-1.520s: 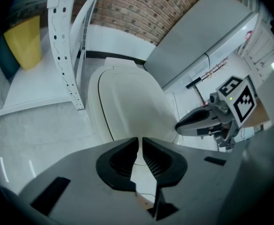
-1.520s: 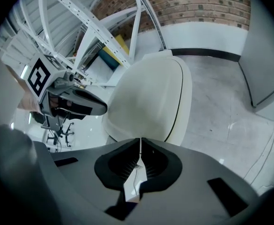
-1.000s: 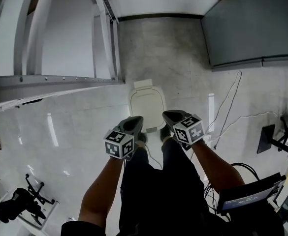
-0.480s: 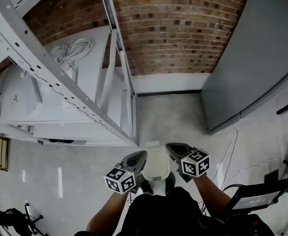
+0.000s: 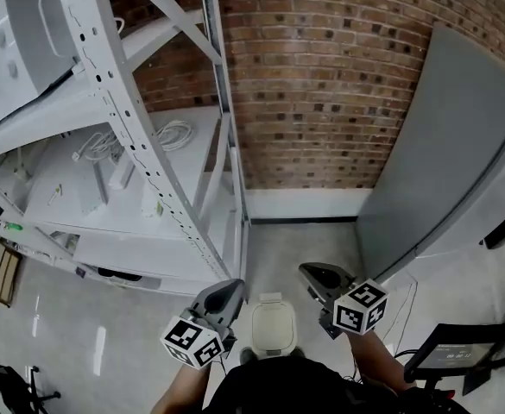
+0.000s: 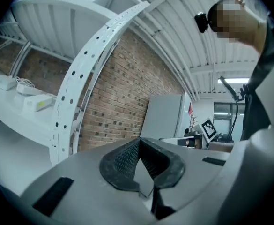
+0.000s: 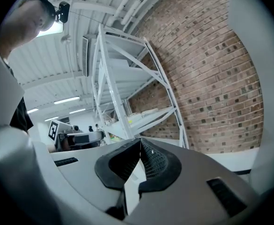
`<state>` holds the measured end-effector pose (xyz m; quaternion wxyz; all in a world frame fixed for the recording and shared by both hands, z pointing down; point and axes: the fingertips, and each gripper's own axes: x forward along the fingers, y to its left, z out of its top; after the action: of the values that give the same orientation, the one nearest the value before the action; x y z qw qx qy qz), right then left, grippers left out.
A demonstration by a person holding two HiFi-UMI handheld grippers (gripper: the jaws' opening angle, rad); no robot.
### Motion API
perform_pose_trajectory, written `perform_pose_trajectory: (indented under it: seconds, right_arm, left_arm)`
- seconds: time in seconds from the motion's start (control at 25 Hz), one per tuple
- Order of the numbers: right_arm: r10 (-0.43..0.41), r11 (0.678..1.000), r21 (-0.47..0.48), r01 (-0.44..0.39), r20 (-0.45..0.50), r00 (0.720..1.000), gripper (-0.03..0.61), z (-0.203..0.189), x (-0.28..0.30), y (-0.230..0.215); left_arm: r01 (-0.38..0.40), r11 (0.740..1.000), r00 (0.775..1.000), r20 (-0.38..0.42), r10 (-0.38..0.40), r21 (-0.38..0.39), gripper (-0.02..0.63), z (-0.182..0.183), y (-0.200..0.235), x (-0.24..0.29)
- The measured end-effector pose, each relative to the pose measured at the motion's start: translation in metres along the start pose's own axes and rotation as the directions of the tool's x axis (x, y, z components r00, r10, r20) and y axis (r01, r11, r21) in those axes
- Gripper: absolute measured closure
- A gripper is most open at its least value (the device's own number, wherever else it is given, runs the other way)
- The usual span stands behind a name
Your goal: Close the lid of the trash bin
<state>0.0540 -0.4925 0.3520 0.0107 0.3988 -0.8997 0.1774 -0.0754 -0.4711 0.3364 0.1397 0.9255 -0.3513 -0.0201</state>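
In the head view a cream trash bin (image 5: 272, 327) stands on the grey floor at the bottom, just in front of my legs, its lid lying flat on top. My left gripper (image 5: 231, 285) is held to the bin's left and my right gripper (image 5: 309, 272) to its right, neither touching it. The left gripper (image 6: 139, 142) points up at the brick wall and rack with its jaws pressed together on nothing. The right gripper (image 7: 140, 142) has its jaws together as well and holds nothing. The bin shows in neither gripper view.
A white metal shelving rack (image 5: 140, 188) rises at the left, with coiled cables (image 5: 173, 134) on a shelf. A brick wall (image 5: 321, 84) stands behind the bin, a grey panel (image 5: 446, 162) leans at the right, and a screen (image 5: 455, 348) sits at the bottom right.
The head view has tilted upward: the bin has slid to the bottom of the frame and the wall and rack fill it. Both grippers stay shut either side of the bin.
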Motion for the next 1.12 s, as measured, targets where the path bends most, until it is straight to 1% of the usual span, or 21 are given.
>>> perform_pose_trajectory:
  seconds: [0.08, 0.2, 0.28, 0.44, 0.6, 0.72, 0.8, 0.88, 0.96, 1.12]
  right_arm:
    - [0.008, 1.0, -0.014, -0.008, 0.006, 1.0, 0.571, 0.007, -0.004, 0.005]
    - [0.02, 1.0, -0.019, -0.02, 0.002, 1.0, 0.571, 0.012, -0.008, 0.007]
    - [0.037, 0.999, -0.012, -0.038, -0.002, 0.999, 0.571, 0.01, -0.012, 0.009]
    - [0.067, 0.998, 0.004, -0.067, -0.003, 0.998, 0.571, 0.004, -0.023, 0.008]
    - [0.117, 0.993, 0.022, -0.117, -0.007, 0.993, 0.571, -0.001, -0.039, -0.003]
    - [0.131, 0.991, 0.035, -0.131, -0.019, 0.991, 0.571, -0.012, -0.04, -0.015]
    - [0.134, 0.991, 0.033, -0.133, -0.032, 0.99, 0.571, -0.021, -0.032, -0.014]
    - [0.142, 0.99, 0.024, -0.141, -0.037, 0.989, 0.571, -0.026, -0.026, -0.004]
    - [0.15, 0.989, 0.008, -0.15, -0.031, 0.988, 0.571, -0.027, -0.028, 0.013]
    - [0.147, 0.989, -0.03, -0.147, -0.01, 0.989, 0.571, -0.026, -0.044, 0.048]
  left_arm:
    - [-0.006, 1.0, 1.0, 0.018, 0.006, 0.007, 0.615, 0.009, -0.004, -0.003]
    - [0.042, 0.999, 0.997, 0.065, -0.042, 0.009, 0.615, 0.025, -0.019, -0.003]
    - [0.057, 0.998, 0.996, 0.074, -0.057, 0.005, 0.615, 0.029, -0.029, -0.003]
    - [-0.006, 1.0, 1.0, 0.026, 0.006, 0.021, 0.615, 0.024, -0.039, -0.005]
    - [-0.061, 0.997, 0.998, 0.012, 0.06, 0.044, 0.615, 0.017, -0.061, -0.004]
    - [-0.121, 0.992, 0.992, -0.01, 0.122, 0.042, 0.615, 0.004, -0.063, -0.007]
    - [-0.163, 0.986, 0.986, -0.013, 0.164, 0.031, 0.615, -0.001, -0.058, -0.022]
    - [-0.183, 0.983, 0.983, -0.016, 0.183, 0.024, 0.615, -0.004, -0.057, -0.041]
    - [-0.183, 0.983, 0.983, -0.016, 0.183, 0.026, 0.615, -0.006, -0.062, -0.059]
    - [-0.176, 0.983, 0.984, 0.018, 0.175, 0.043, 0.615, -0.005, -0.074, -0.089]
